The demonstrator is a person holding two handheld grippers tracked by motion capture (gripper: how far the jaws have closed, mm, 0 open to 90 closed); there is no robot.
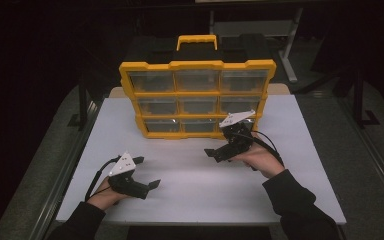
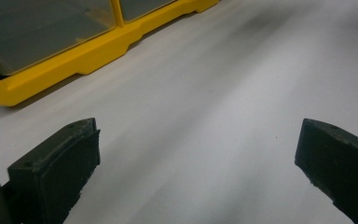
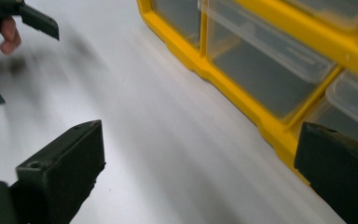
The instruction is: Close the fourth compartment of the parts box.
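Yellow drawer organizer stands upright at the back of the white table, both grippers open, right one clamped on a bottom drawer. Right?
Not quite. The right gripper holds nothing: in the right gripper view its jaws stand apart over bare table, beside the organizer. Left gripper open, as you say.

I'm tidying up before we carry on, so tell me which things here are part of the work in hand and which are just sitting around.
Part of the work:
- yellow drawer organizer, standing upright on the table
- right gripper, open, beside its bottom right drawers
- left gripper, open, holding nothing

Just around:
- white table
- metal frame behind the table
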